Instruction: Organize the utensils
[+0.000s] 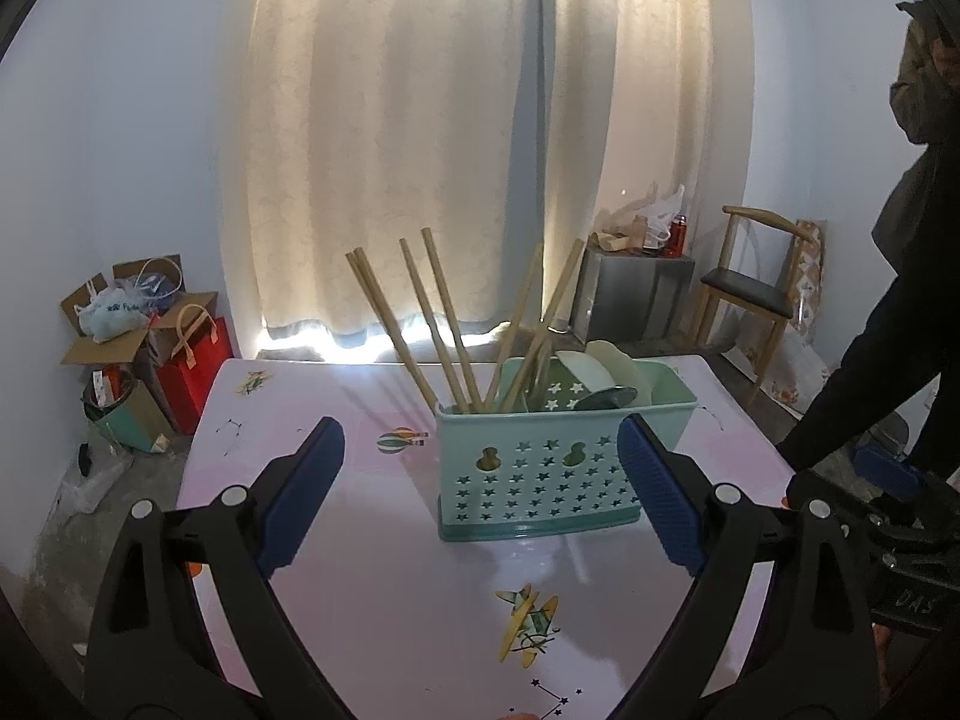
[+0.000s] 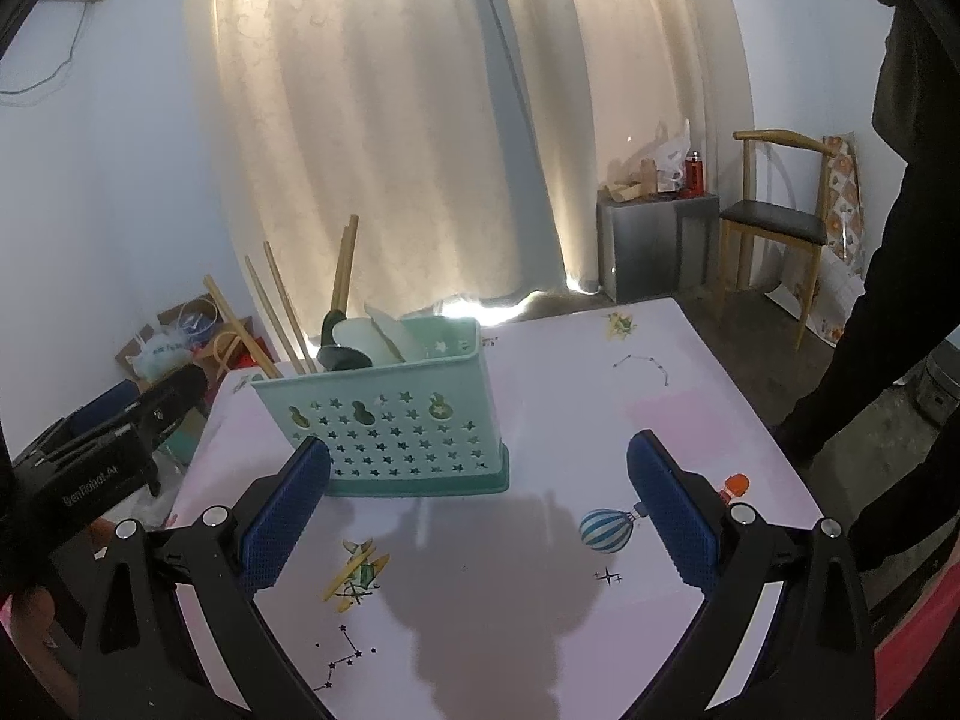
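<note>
Both the left gripper (image 1: 480, 486) and the right gripper (image 2: 480, 510) are wide apart, holding nothing; the basket (image 1: 540, 474) with chopsticks (image 1: 444, 324) stands mid-frame on the bench (image 1: 390, 570), a chair (image 1: 744, 294) at upper right.

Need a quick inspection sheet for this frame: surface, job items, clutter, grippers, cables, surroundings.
Surface: pink table with printed planes and balloons.
Job's things: teal caddy upright; chopsticks lean in its left section, spoons in the right.
Clutter: nothing seen on the table.
Grippers: left gripper and right gripper both open, empty.
Cables: one wire on the wall.
Surroundings: curtain, chair, boxes and bags, bystander.
</note>
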The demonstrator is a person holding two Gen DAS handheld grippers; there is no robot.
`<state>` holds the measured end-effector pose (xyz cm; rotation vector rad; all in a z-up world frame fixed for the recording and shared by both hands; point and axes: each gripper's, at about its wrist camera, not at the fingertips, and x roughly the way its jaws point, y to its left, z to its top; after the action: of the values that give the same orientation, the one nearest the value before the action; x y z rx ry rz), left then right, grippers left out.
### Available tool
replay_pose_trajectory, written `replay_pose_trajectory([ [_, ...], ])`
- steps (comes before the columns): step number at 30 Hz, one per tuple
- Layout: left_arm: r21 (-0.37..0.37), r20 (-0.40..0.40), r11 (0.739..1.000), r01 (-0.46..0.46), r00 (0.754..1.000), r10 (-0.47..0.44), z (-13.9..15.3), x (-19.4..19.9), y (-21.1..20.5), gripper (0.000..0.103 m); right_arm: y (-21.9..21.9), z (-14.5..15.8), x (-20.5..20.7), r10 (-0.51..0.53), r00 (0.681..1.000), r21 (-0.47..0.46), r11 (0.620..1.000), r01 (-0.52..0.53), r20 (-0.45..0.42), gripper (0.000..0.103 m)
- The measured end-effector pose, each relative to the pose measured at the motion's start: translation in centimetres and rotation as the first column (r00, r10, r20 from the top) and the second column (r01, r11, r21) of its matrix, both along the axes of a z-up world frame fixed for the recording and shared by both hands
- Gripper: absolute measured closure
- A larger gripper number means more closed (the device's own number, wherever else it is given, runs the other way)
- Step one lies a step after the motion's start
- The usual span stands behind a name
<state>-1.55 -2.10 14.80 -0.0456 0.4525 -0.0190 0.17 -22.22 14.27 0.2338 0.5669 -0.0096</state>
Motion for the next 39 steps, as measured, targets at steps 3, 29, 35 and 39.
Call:
replay_pose_trajectory([
  [3, 0.025, 0.001, 1.0, 0.018, 1.0, -0.018, 0.1, -0.2, -0.4, 0.015, 0.1, 0.2, 0.1, 0.001, 1.0, -0.003, 1.0, -0.001, 0.002, 0.006],
  [29, 0.035, -0.015, 0.998, 0.062, 0.998, -0.061, -0.3, -0.6, -1.8, 0.015, -0.5, 0.0, -0.1, -0.02, 1.0, -0.024, 1.0, 0.02, 0.003, 0.006],
  [35, 0.049, -0.017, 0.998, 0.042, 0.999, -0.041, -0.6, -0.4, -1.7, 0.015, -0.9, 0.0, 0.0, -0.02, 1.0, -0.014, 1.0, 0.02, 0.0, 0.006],
  [39, 0.048, -0.015, 0.998, 0.042, 0.999, -0.041, -0.5, -0.4, -1.7, 0.015, -1.2, 0.1, -0.2, -0.026, 1.0, -0.02, 0.999, 0.026, 0.005, 0.006],
])
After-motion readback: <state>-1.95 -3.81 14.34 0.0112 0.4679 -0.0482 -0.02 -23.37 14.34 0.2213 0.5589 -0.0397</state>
